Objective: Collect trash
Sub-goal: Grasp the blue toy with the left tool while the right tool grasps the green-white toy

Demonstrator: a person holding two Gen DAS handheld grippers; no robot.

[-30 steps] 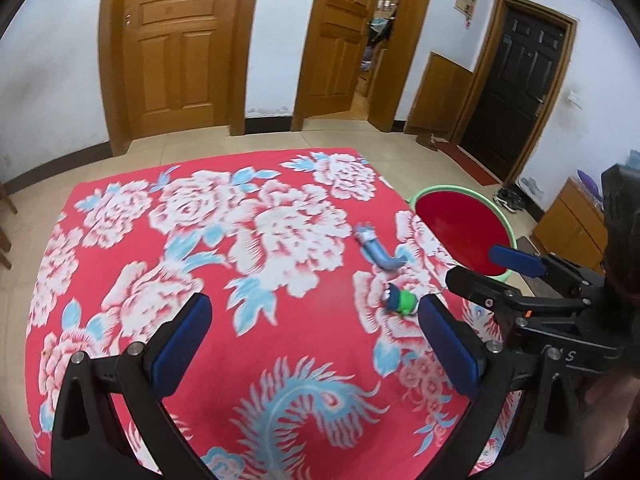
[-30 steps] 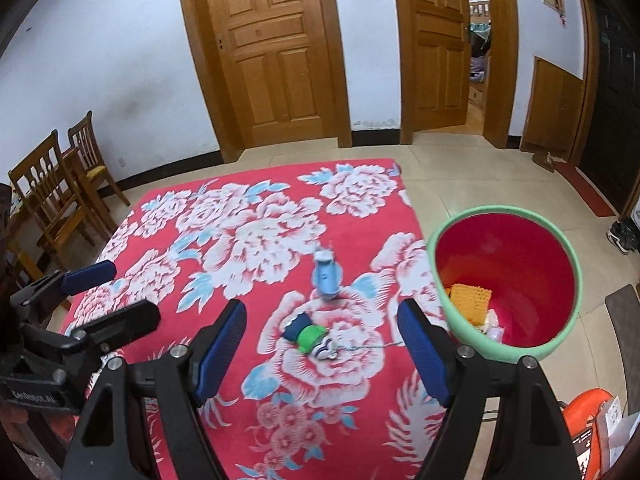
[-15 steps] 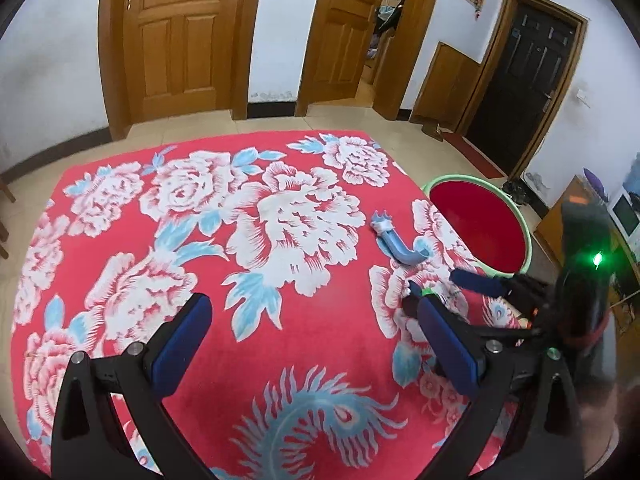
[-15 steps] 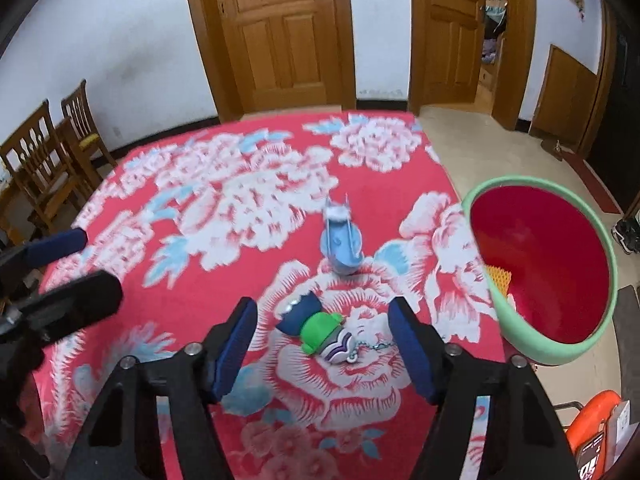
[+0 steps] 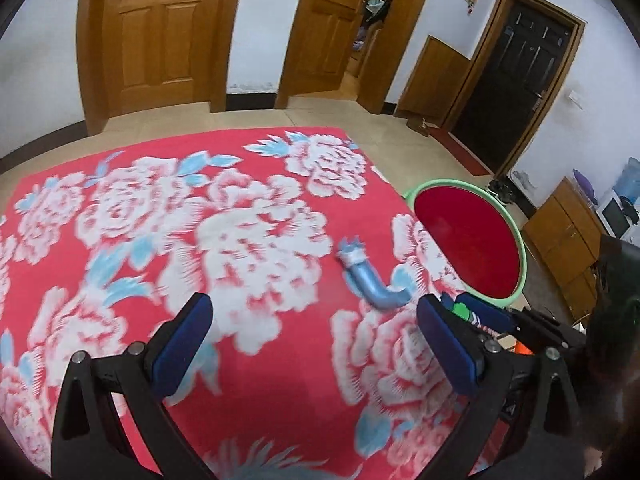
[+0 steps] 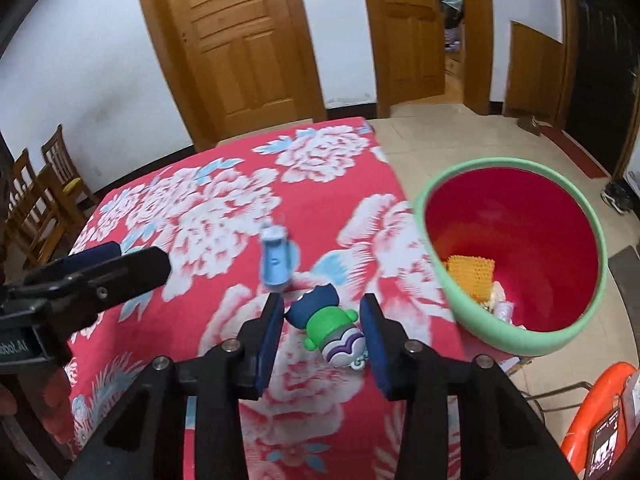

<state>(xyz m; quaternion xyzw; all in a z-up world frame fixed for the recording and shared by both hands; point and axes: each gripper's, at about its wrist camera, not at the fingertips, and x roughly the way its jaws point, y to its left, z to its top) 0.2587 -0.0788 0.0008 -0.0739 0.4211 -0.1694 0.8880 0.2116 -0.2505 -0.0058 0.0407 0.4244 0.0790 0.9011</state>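
**Mostly plastic and cloth here**

The tablecloth (image 6: 224, 216) looks like soft matt fabric with a printed flower pattern. The little toy (image 6: 324, 322) is smooth, slightly glossy plastic, same as the bin (image 6: 516, 332). Doors (image 6: 236, 40) are varnished wood with a sheen. The gripper pads (image 6: 269, 340) look matt and rubbery.

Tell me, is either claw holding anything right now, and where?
Nothing is held yet. The right gripper straddles the toy, pads not visibly touching it. The left gripper is open over the cloth.

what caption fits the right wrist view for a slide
Right gripper with its fingers either side of a green toy figure on the floral cloth, the red bin just beyond.
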